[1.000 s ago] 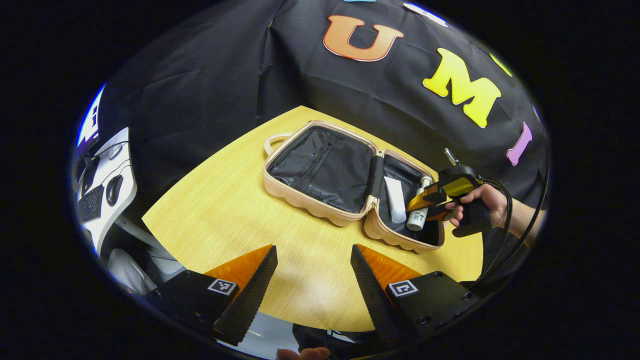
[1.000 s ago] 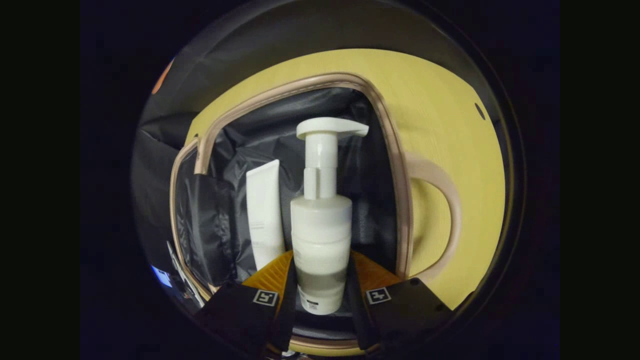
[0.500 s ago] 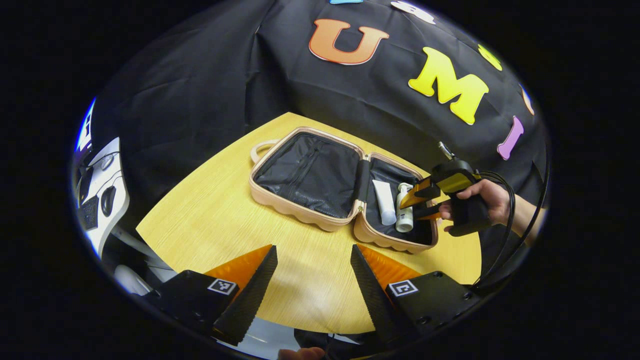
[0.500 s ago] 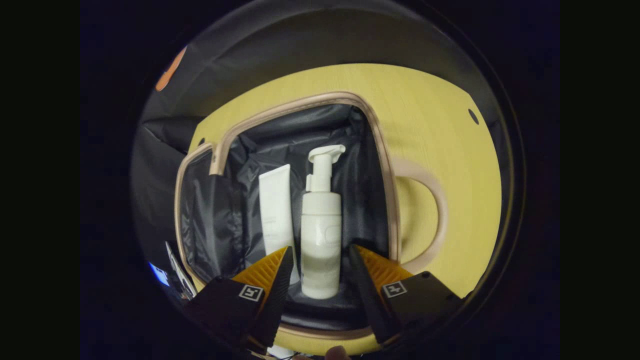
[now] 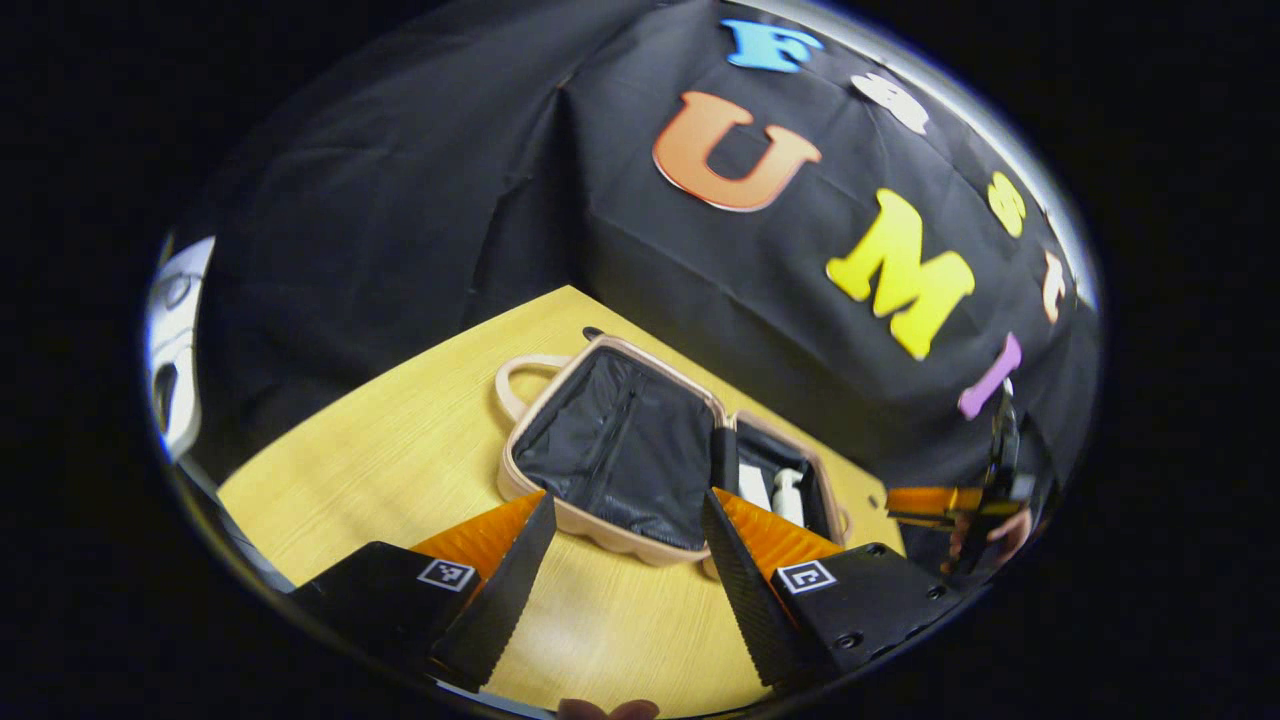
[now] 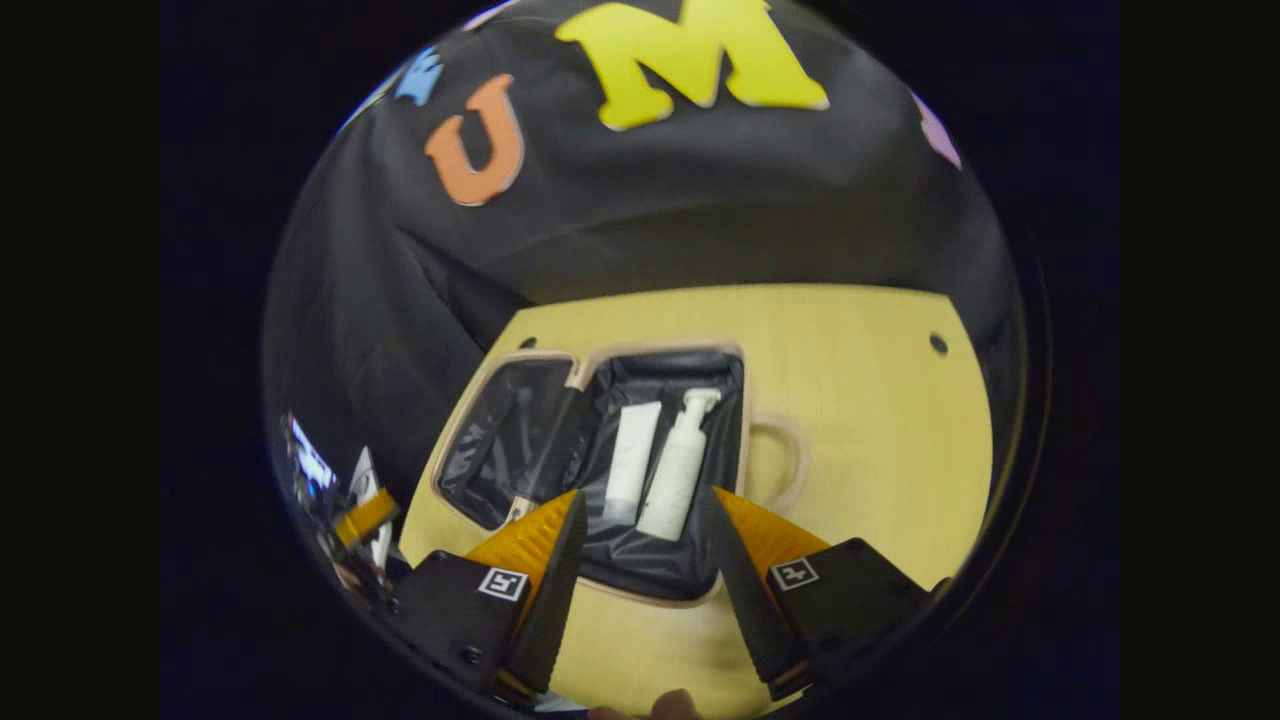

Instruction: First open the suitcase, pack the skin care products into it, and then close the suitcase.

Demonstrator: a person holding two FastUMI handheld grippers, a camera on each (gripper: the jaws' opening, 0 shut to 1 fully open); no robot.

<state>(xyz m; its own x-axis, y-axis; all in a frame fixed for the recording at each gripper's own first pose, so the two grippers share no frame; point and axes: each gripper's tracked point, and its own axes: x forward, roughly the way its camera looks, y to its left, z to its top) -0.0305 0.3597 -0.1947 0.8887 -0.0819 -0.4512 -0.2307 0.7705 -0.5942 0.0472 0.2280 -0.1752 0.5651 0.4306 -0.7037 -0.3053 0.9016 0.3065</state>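
Note:
The beige suitcase (image 6: 747,430) lies open and flat on the wooden table, black lining up. A white tube (image 6: 633,460) and a white pump bottle (image 6: 678,465) lie side by side in its right half. My right gripper (image 6: 641,492) hovers open above and in front of that half, holding nothing. In the left gripper view the suitcase (image 5: 600,532) sits just beyond my open, empty left gripper (image 5: 625,495); the tube (image 5: 752,487) and pump bottle (image 5: 789,492) peek out past the right finger. The right gripper (image 5: 925,500) shows at the far right, in a hand.
The table (image 6: 880,420) stretches beyond the case to the black cloth wall. Carry handles stick out at both ends of the case (image 6: 790,465) (image 5: 510,375). The left gripper (image 6: 365,515) appears low at the left edge. Two small holes mark the tabletop.
The right gripper opened off the pump bottle, left it lying beside the tube, then drew back and up. The left gripper view has tilted upward, with the case now between its fingers.

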